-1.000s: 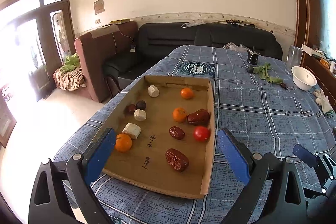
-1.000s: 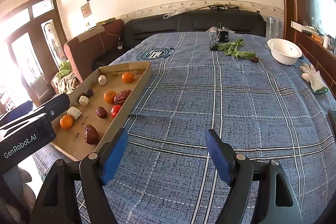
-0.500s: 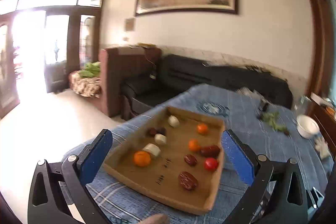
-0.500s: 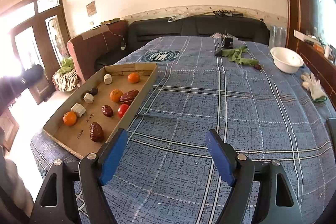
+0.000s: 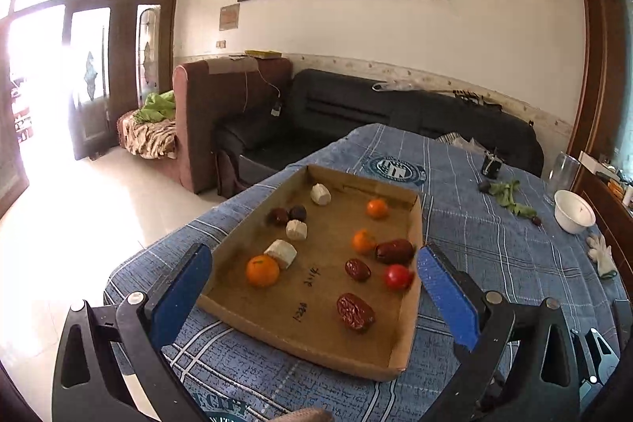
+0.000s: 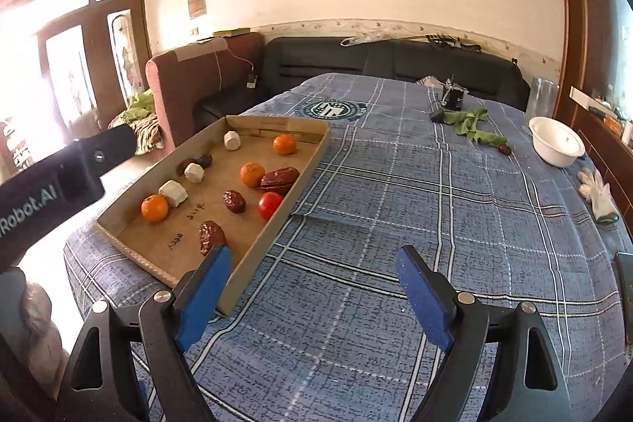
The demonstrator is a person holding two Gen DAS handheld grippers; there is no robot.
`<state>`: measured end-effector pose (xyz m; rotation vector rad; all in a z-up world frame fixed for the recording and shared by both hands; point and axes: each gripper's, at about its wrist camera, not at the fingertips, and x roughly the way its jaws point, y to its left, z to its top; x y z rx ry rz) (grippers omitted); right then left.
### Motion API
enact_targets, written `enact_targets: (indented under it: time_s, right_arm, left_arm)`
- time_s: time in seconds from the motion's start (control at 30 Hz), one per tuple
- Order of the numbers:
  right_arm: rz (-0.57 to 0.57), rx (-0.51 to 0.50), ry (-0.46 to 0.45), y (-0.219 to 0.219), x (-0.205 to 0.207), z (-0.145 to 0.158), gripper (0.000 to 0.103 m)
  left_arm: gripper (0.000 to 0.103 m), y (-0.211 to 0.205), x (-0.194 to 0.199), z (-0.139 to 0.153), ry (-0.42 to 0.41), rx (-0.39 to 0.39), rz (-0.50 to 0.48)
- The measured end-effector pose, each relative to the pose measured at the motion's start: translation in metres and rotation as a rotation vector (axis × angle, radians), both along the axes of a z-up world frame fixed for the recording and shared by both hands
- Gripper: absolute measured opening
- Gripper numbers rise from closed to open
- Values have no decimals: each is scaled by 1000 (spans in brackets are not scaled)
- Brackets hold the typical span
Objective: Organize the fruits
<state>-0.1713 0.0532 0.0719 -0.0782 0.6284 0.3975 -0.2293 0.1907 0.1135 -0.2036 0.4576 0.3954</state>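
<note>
A shallow cardboard tray (image 5: 409,307) (image 6: 312,161) lies at the left corner of the blue checked table. In it are three oranges (image 5: 262,270), a red tomato (image 5: 397,276) (image 6: 270,205), several dark red dates (image 5: 355,312), white chunks (image 5: 281,253) and two dark plums (image 5: 297,212). My left gripper (image 5: 312,287) hangs open above the tray's near edge, nothing between its blue pads. My right gripper (image 6: 312,287) is over the bare cloth right of the tray, its jaws opening and empty. The left gripper's body (image 6: 51,184) shows at the right wrist view's left edge.
A white bowl (image 6: 556,141), green leaves (image 6: 472,127), a small dark object (image 6: 453,97) and a white glove (image 6: 599,194) lie at the table's far right. A glass jar (image 5: 561,175) stands near the bowl. A black sofa (image 5: 395,113) and brown armchair (image 5: 225,105) stand beyond.
The left gripper has drawn back and rolled, so the tray looks smaller and farther. The right gripper shifted a little and its jaws have widened. No fruit has moved.
</note>
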Motion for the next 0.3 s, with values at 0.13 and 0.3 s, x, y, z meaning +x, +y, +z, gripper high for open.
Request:
enact_targets:
  time_s: [0.13,0.3]
  right_arm:
    - [8,-10,-2,6,-1,1,91]
    - [10,15,6,-1,2,8,91]
  left_arm:
    - [103,-1,1,1,12,1,-23]
    - [103,-5,4,11,29,12,-37]
